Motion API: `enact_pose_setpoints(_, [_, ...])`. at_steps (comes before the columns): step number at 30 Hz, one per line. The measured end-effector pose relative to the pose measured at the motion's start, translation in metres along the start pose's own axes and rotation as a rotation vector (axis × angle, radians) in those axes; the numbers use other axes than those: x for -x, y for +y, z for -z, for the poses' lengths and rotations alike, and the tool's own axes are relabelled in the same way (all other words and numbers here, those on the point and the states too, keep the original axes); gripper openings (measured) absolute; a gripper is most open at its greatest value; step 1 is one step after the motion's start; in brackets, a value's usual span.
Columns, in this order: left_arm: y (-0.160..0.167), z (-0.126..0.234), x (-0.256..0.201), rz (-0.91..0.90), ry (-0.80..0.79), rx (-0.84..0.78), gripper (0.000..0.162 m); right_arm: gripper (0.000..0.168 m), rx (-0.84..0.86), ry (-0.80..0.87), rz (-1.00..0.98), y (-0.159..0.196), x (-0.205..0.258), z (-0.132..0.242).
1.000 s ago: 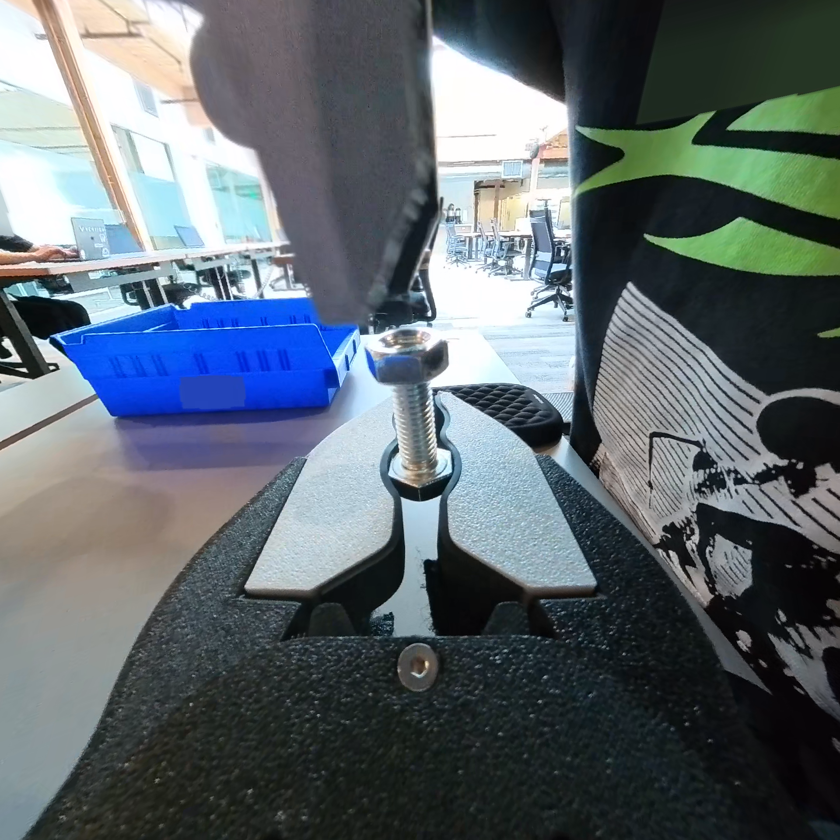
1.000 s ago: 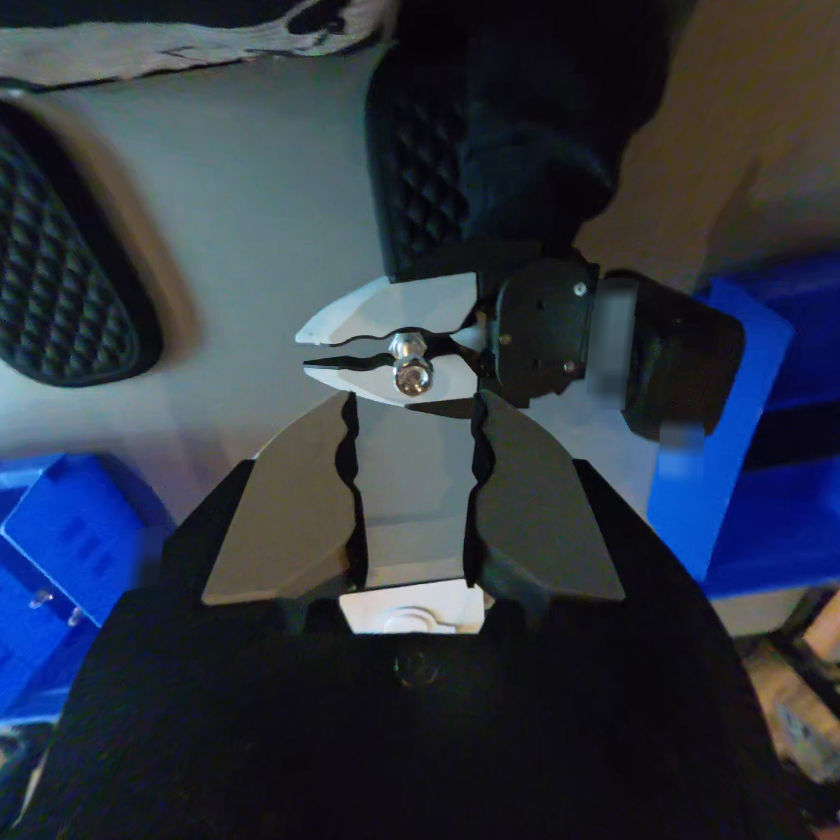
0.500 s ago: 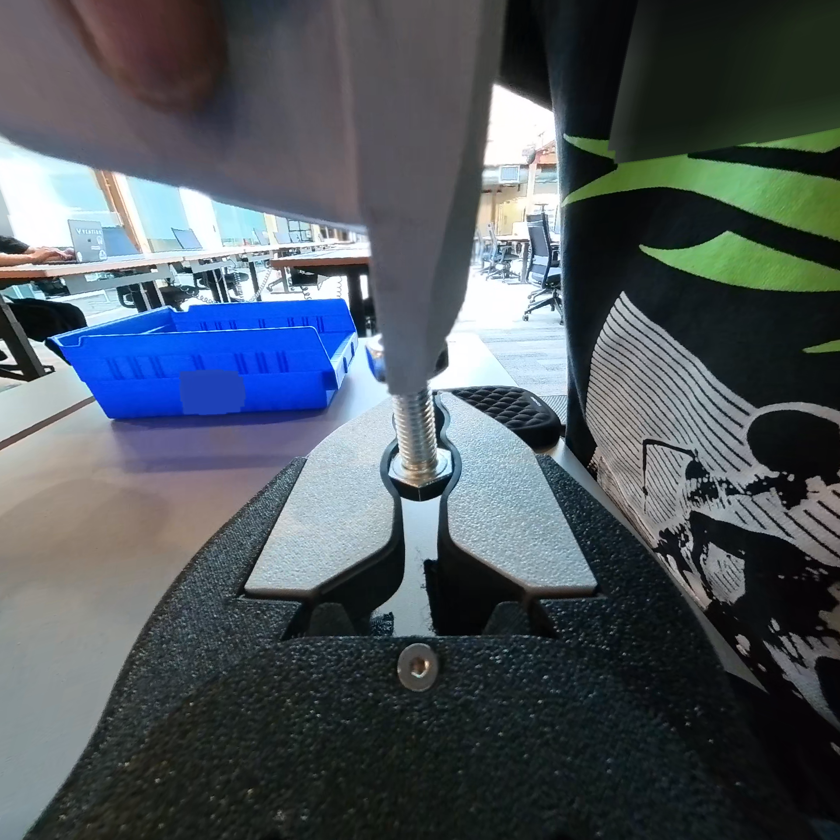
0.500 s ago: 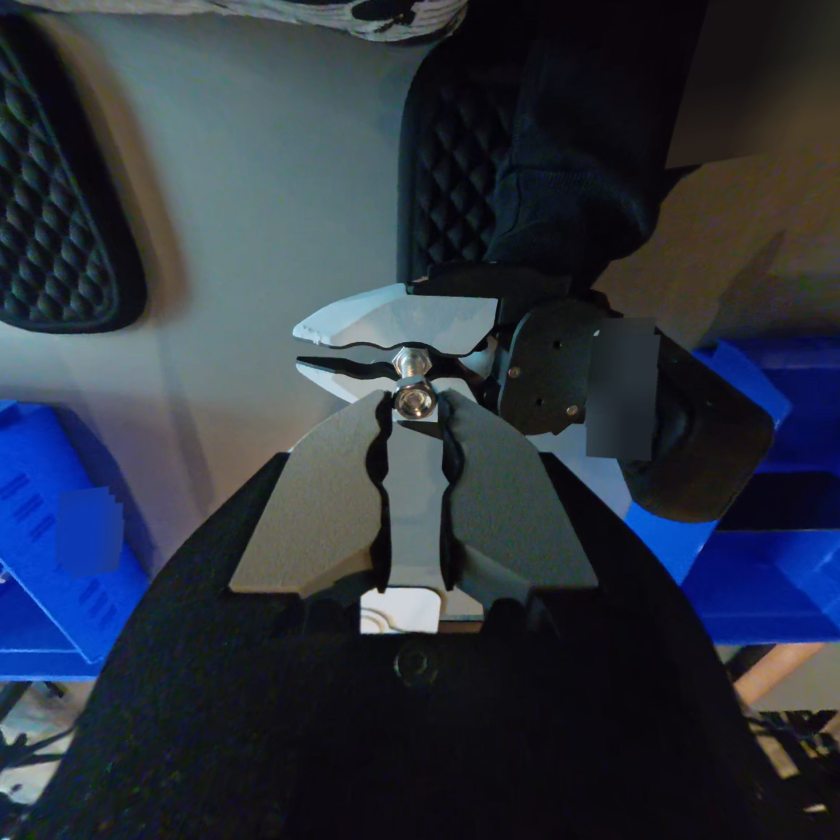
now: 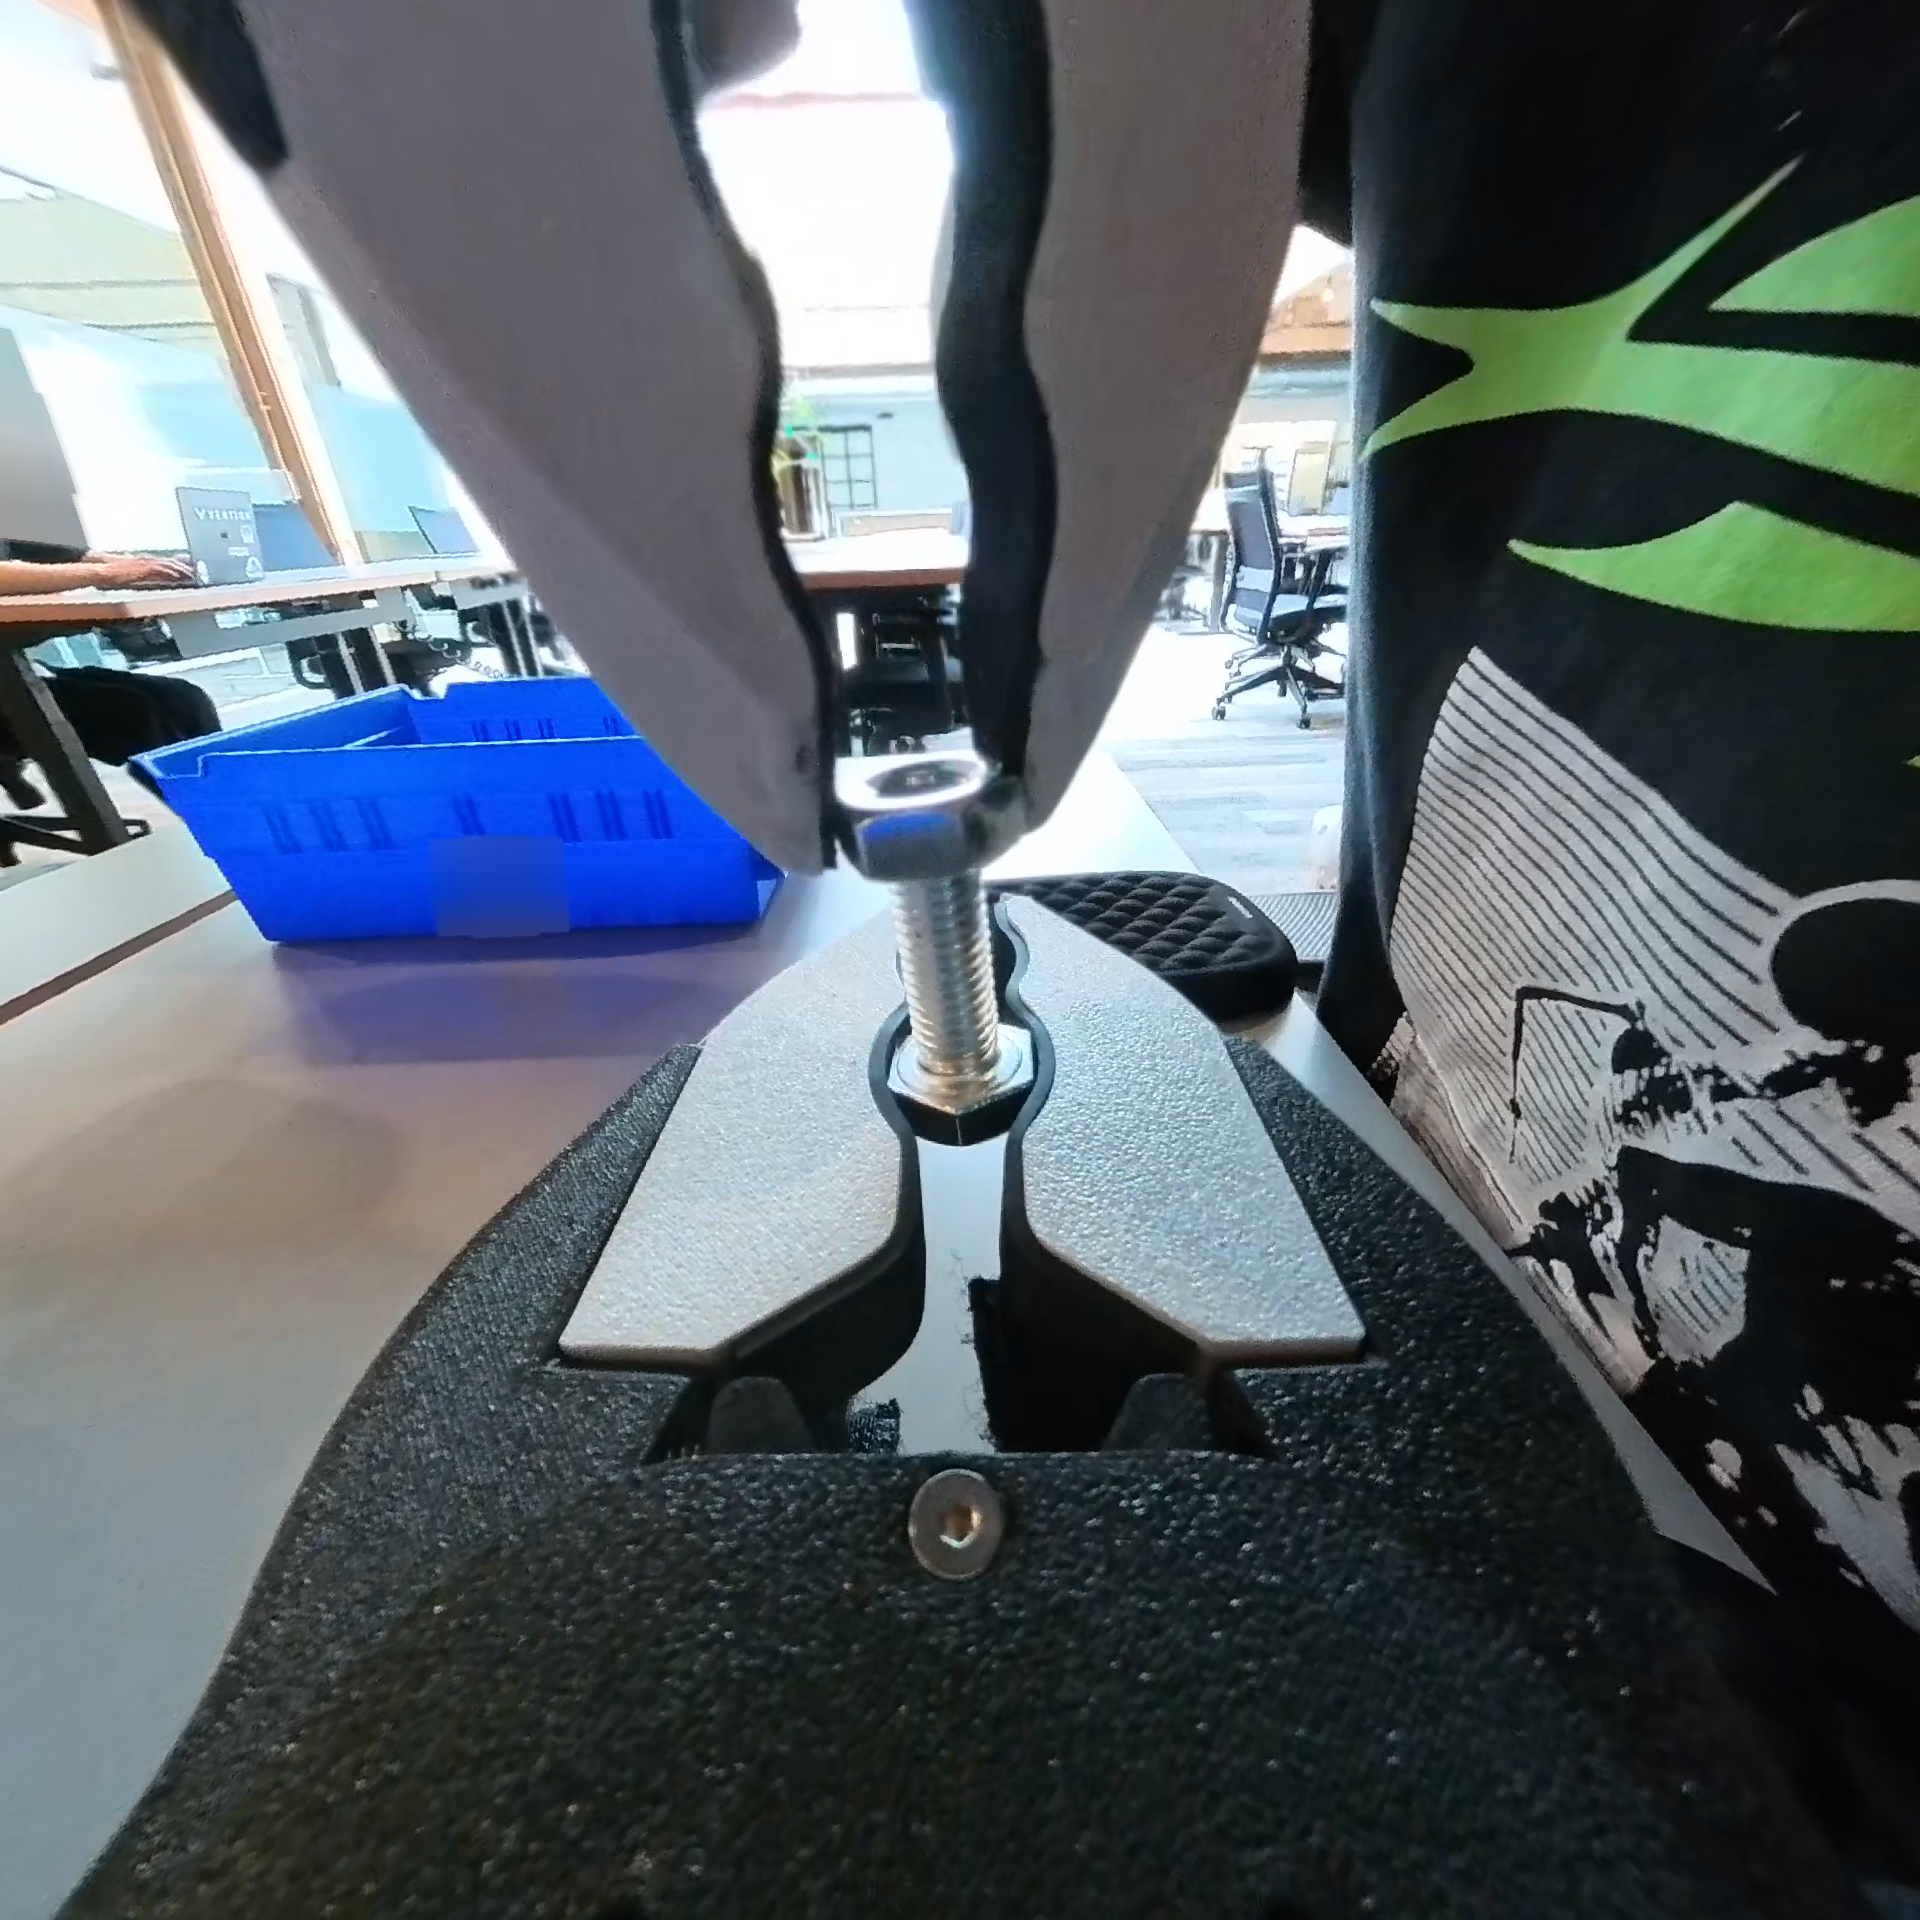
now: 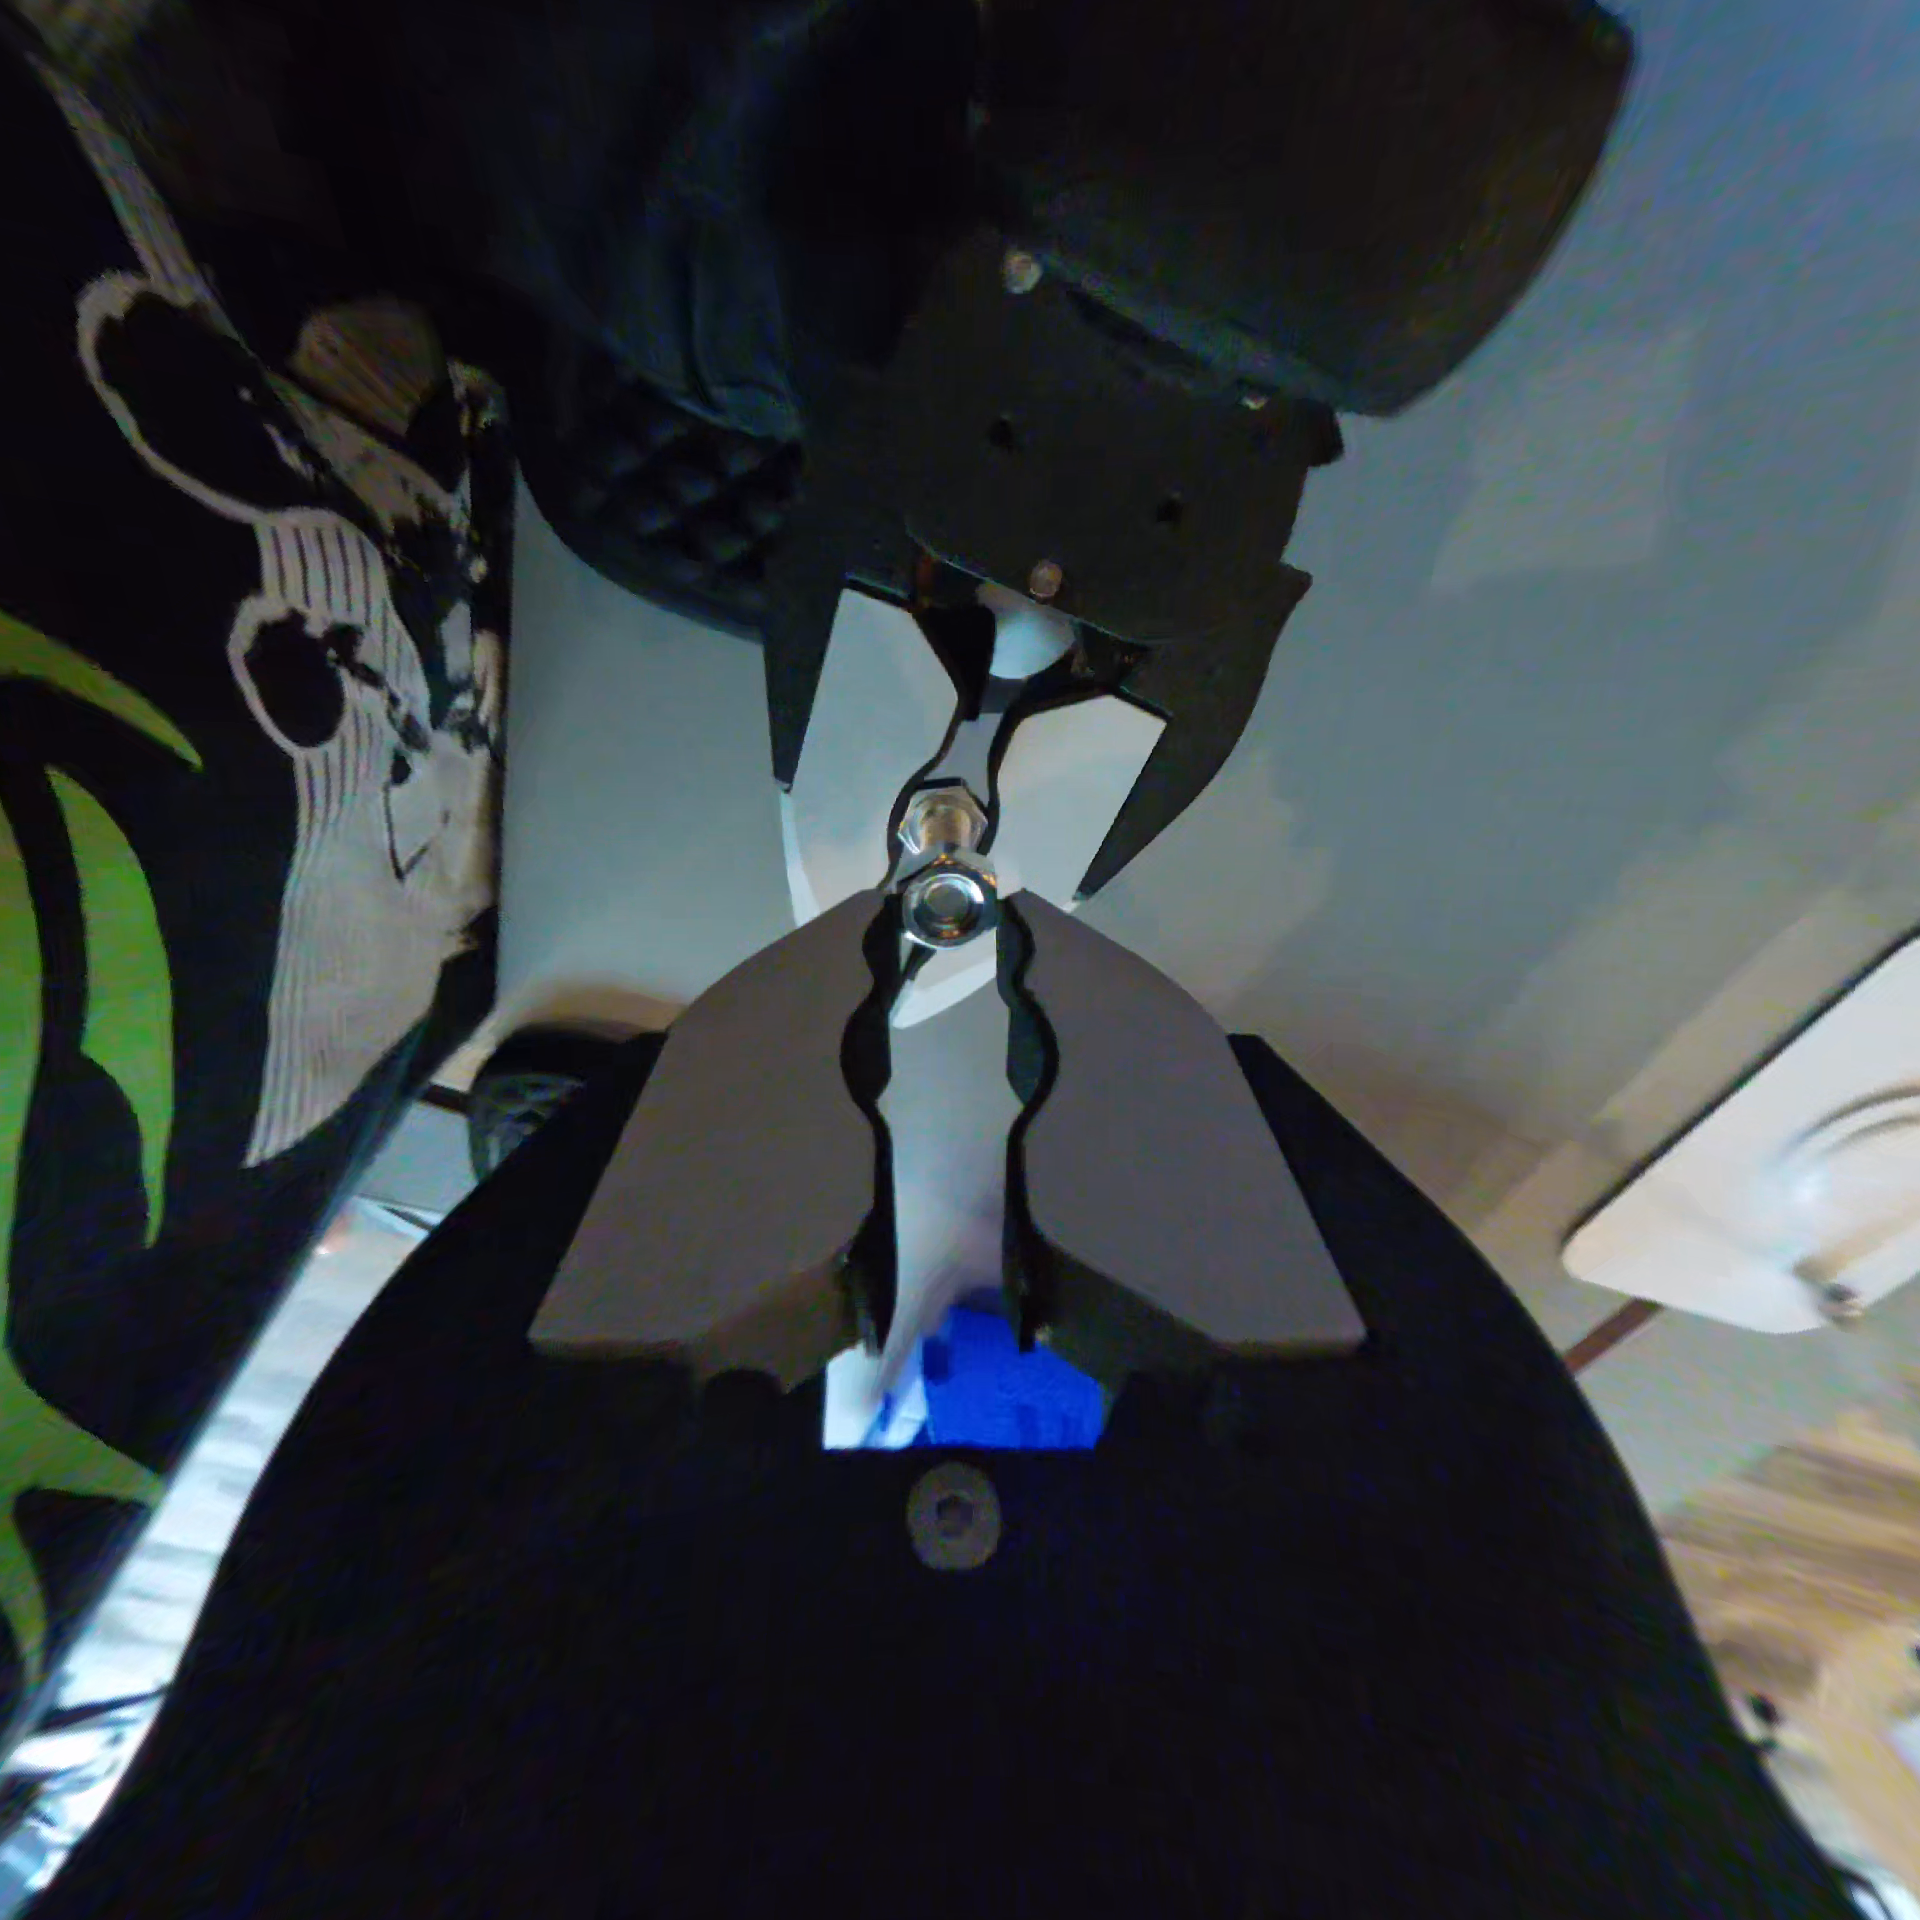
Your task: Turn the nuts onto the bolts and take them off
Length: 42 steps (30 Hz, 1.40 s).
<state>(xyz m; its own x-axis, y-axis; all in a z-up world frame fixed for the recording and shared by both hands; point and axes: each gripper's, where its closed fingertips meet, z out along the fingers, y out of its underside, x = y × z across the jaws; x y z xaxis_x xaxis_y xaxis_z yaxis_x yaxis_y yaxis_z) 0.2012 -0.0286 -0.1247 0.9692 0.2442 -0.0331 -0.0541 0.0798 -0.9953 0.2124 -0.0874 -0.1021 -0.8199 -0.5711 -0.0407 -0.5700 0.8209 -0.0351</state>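
**Nut gripped at the top of the bolt: slippage and cross-threading are the concerns**

The bolt (image 5: 943,977) stands upright with its head down, clamped in a notch between the left gripper (image 5: 961,1070) fingers, which are closed tight on the hexagonal head. This bolt serves as the landmark for all positions below.

At the top of the bolt sits the nut (image 5: 914,816), on the uppermost threads. The right gripper (image 5: 914,800) comes down from above the bolt and is pinched onto the nut's flats, one fingertip at each side. The right wrist view confirms it: the nut (image 6: 943,906) lies between the tips only, not seated in a deeper notch.

To the left of the bolt, well apart, a blue bin (image 5: 457,810) rests on the grey table (image 5: 208,1143). Just behind the bolt lies a black quilted pad (image 5: 1153,925). The person's printed shirt (image 5: 1662,727) is close on the bolt's right.

Risks, as judged:
- The hold is at the fingertips. A turn could let the nut slip round or pop free, and it would likely roll off across the table.
- If the right gripper is tilted against the bolt's axis, the threads may bind or cross.
- Twisting force could rotate the bolt head in its notch, so nothing advances.
- I cannot tell how many threads are engaged; if few, a slight lift frees the nut unexpectedly.
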Motion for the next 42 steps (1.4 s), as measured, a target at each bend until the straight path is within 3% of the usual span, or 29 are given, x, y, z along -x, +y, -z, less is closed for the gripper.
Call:
enact_pose_setpoints(5, [-0.001, 0.000, -0.001, -0.002, 0.002, -0.005, 0.010, 0.018, -0.026, 0.027, 0.010, -0.001, 0.000, 0.001])
enact_pose_setpoints(7, [-0.001, 0.001, -0.001, -0.002, 0.002, -0.007, 0.010, 0.036, -0.038, 0.059, 0.137, -0.003, -0.003, 0.003])
enact_pose_setpoints(10, [-0.001, 0.001, -0.001, -0.001, 0.004, -0.008, 0.010, 0.049, -0.037, 0.141, 0.504, -0.004, -0.012, 0.014])
enact_pose_setpoints(13, [-0.001, 0.001, -0.001, 0.000, 0.008, -0.008, 0.010, 0.044, -0.041, 0.178, 0.936, -0.006, -0.011, 0.021])
enact_pose_setpoints(15, [-0.001, 0.001, -0.001, 0.001, 0.009, -0.008, 0.010, 0.039, -0.029, 0.121, 1.098, -0.002, -0.004, 0.018])
enact_pose_setpoints(22, [-0.001, 0.001, -0.001, 0.003, 0.014, -0.009, 0.010, 0.026, 0.002, -0.002, 1.247, -0.005, 0.003, 0.008])
enact_pose_setpoints(25, [-0.001, 0.001, -0.001, 0.003, 0.016, -0.007, 0.010, 0.017, -0.015, -0.021, 1.238, -0.008, 0.003, 0.006])
enact_pose_setpoints(30, [-0.002, 0.002, -0.001, 0.006, 0.013, -0.016, 0.010, 0.017, -0.036, -0.004, 1.109, -0.009, 0.001, 0.007])
enact_pose_setpoints(36, [-0.002, 0.003, 0.000, 0.010, 0.004, -0.016, 0.010, 0.017, -0.029, 0.021, 0.650, -0.009, -0.001, 0.006])
enact_pose_setpoints(42, [0.000, 0.001, 0.000, 0.005, 0.003, 0.001, 0.010, 0.017, -0.056, -0.006, 0.070, -0.006, 0.000, 0.005])
